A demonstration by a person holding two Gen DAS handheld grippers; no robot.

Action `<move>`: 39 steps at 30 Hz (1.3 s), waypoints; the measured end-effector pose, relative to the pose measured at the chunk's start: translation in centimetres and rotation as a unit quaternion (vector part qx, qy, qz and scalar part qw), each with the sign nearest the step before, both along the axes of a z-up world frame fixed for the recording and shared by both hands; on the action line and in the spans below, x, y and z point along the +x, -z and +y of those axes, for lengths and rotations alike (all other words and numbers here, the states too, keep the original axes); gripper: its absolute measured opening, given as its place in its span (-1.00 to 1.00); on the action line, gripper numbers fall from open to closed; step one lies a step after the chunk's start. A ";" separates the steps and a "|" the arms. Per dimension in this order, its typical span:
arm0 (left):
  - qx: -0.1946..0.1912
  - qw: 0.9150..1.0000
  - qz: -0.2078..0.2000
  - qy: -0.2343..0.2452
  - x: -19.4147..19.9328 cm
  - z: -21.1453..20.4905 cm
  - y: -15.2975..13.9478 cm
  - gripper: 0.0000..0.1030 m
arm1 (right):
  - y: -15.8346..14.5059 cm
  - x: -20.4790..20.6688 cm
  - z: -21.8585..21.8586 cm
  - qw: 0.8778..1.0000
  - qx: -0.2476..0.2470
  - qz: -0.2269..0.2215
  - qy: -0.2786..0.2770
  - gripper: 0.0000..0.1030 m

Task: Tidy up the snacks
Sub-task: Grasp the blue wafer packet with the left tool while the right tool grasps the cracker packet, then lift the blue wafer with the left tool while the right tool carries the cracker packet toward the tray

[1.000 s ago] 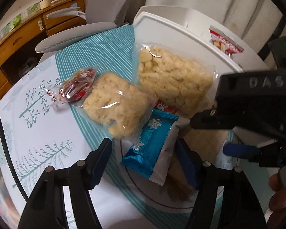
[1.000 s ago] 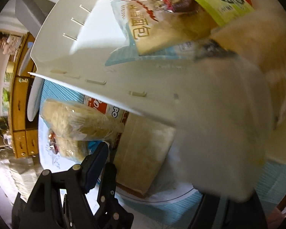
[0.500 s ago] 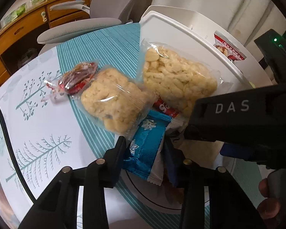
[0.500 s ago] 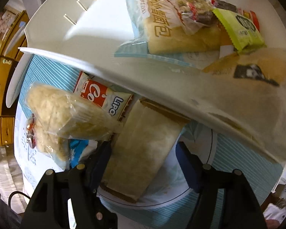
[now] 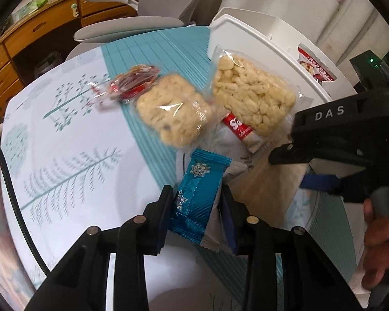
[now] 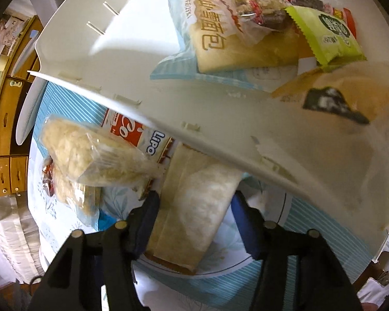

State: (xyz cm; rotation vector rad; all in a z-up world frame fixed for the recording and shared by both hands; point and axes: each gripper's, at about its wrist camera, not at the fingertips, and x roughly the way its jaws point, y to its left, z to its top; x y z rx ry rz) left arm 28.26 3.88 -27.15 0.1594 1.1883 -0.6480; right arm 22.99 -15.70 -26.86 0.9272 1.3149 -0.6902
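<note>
My left gripper (image 5: 197, 194) is shut on a blue snowflake snack packet (image 5: 198, 176), both pads pressing its sides just above the table. My right gripper (image 6: 193, 204) points straight down over a flat tan pastry packet (image 6: 202, 181), which lies between its closing jaws; the pads are not clearly pressing on it. Beyond it stands a white bin (image 6: 168, 98) holding a bread packet (image 6: 233, 46), a green packet (image 6: 329, 39) and other snacks. Two clear bags of puffed snacks (image 5: 173, 111) (image 5: 251, 96), a red candy packet (image 5: 132, 83) and a red-and-white Lipo packet (image 6: 132, 134) lie beside it.
The table has a white tree-print cloth (image 5: 64, 155) with a teal striped runner (image 5: 163, 49). A grey chair (image 5: 142, 23) and wooden drawers (image 5: 39, 33) stand behind it. A person's hand (image 5: 378, 233) grips the right tool. The tan packet rests on a round plate (image 6: 220, 274).
My left jaws shut on the blue packet and drew it away from the pile. My right gripper came off the bin onto the tan packet and its jaws narrowed.
</note>
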 end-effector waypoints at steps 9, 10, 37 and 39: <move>-0.011 0.999 0.012 -0.043 -2.8 3.5 -2.0 -0.33 | 0.1 -1.6 -1.3 0.998 0.058 -0.030 0.009 -0.16; -0.012 0.999 0.013 -0.047 -3.1 3.9 -2.0 -0.33 | 0.1 -1.7 -1.1 0.998 0.056 -0.031 0.009 -0.16; -0.014 0.987 -0.002 -0.159 -5.0 12.0 -4.7 -0.33 | 1.1 4.8 6.9 0.991 -0.042 0.074 -0.099 0.40; -0.016 0.986 -0.001 -0.168 -5.4 12.6 -5.1 -0.33 | 1.2 3.7 7.4 0.991 -0.035 0.072 -0.105 0.38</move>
